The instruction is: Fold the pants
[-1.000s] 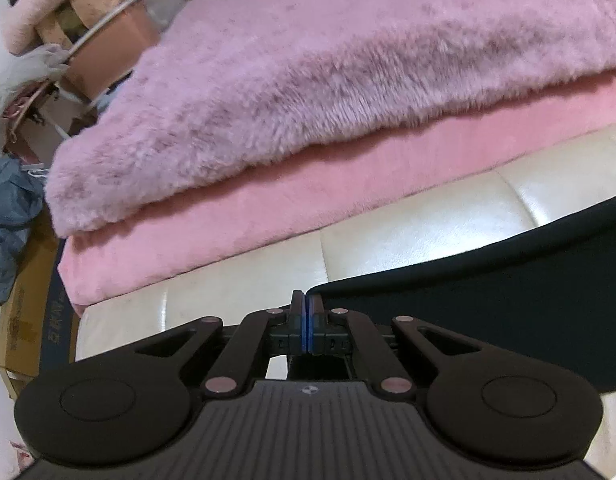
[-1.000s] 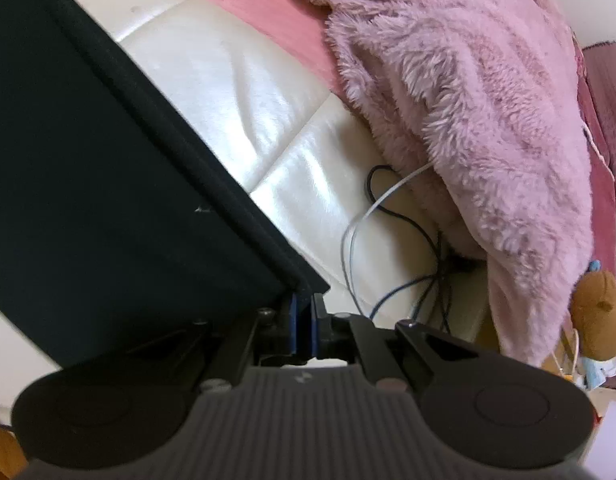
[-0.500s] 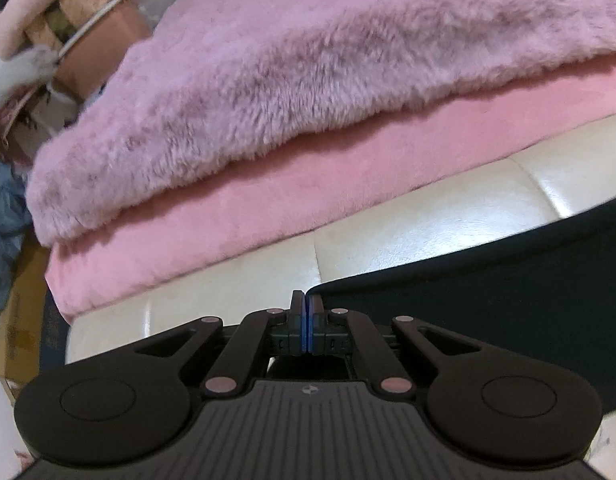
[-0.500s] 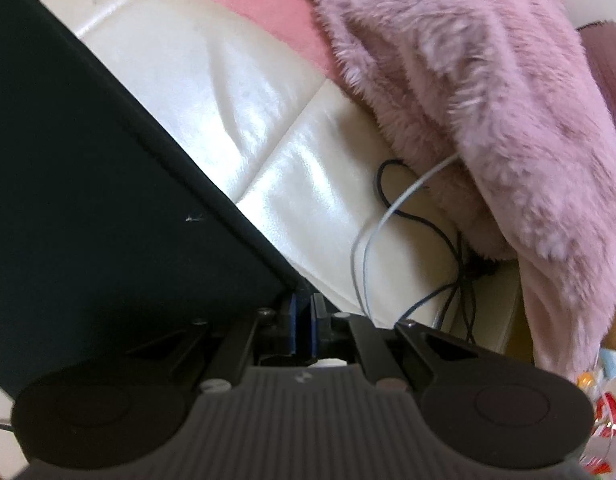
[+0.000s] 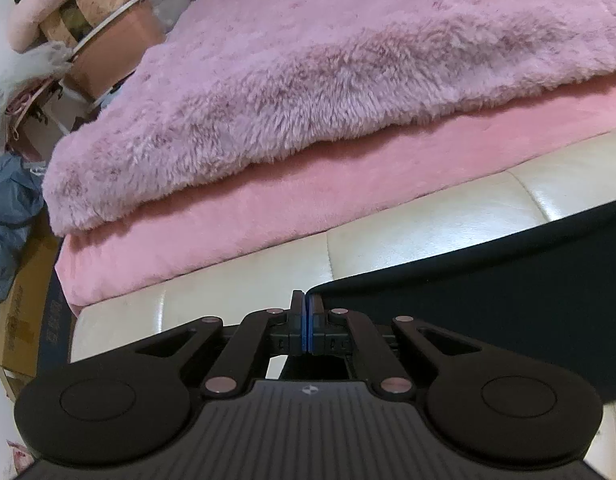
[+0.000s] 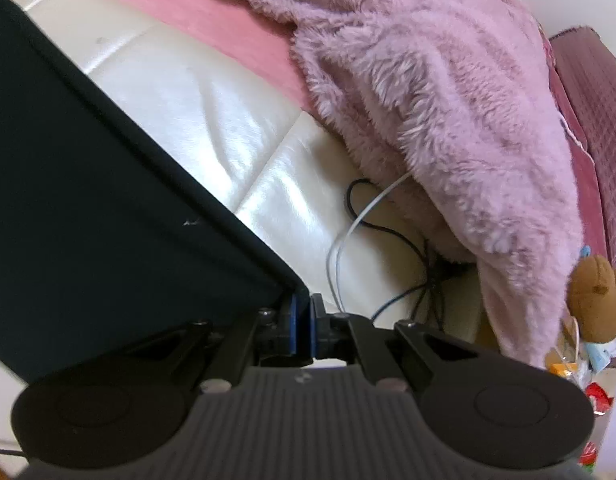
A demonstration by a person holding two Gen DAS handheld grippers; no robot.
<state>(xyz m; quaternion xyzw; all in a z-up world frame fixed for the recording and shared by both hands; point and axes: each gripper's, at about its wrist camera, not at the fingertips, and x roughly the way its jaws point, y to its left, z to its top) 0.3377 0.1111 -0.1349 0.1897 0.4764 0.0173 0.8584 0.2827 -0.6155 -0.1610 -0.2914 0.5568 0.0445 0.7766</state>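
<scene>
The black pants (image 5: 488, 304) are stretched taut between my two grippers above a cream leather cushion (image 5: 388, 248). My left gripper (image 5: 307, 304) is shut on the pants' left corner; the cloth runs off to the right. In the right wrist view my right gripper (image 6: 302, 304) is shut on the opposite corner, and the pants (image 6: 88, 208) fill the left half of that view. The lower part of the pants is hidden behind the gripper bodies.
A fluffy pink blanket (image 5: 328, 68) lies over a smooth pink sheet (image 5: 308, 200) beyond the cushion. Black and white cables (image 6: 372, 232) lie on the cushion (image 6: 212, 120) at the right. Boxes and bags (image 5: 24, 220) stand at the left; a brown plush toy (image 6: 596, 300) at far right.
Both grippers keep their hold on the pants. The views have shifted slightly, back close to how they stood a second ago; the pants stay taut.
</scene>
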